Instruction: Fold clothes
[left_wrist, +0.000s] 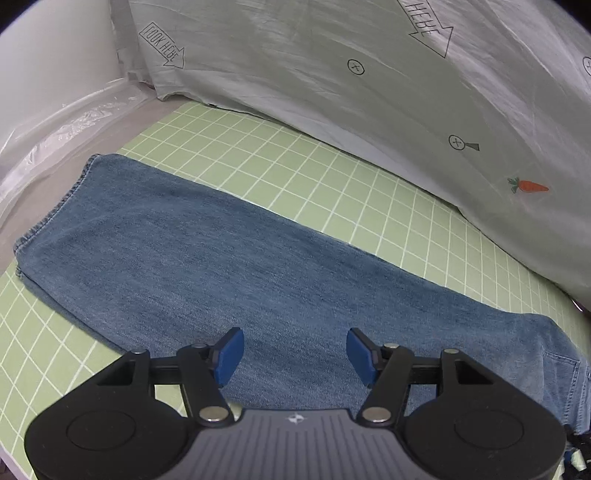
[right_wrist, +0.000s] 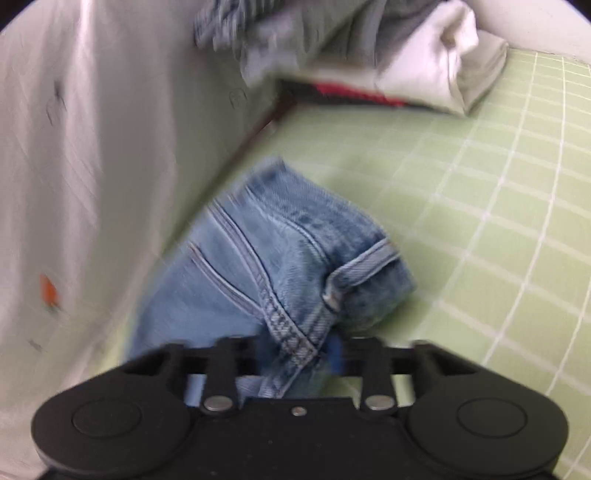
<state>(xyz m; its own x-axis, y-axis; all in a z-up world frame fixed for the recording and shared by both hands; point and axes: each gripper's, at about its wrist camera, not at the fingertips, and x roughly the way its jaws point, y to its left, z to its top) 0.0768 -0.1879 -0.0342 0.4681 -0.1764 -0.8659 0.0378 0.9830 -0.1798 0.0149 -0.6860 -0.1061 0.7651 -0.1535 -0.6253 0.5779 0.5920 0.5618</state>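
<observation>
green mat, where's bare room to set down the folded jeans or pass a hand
Bare mat lies between the jeans and the white sheet, and right of the waist end in the right wrist view. Crowded: the far corner's clothes pile.

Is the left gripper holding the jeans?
No, the left gripper is open above the jeans, with nothing between its blue pads.

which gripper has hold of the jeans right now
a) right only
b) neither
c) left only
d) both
a: the right gripper is shut on a bunched seam at the waist end of the jeans, while the left gripper hangs over the flat leg with its blue pads apart and nothing between them.
</observation>
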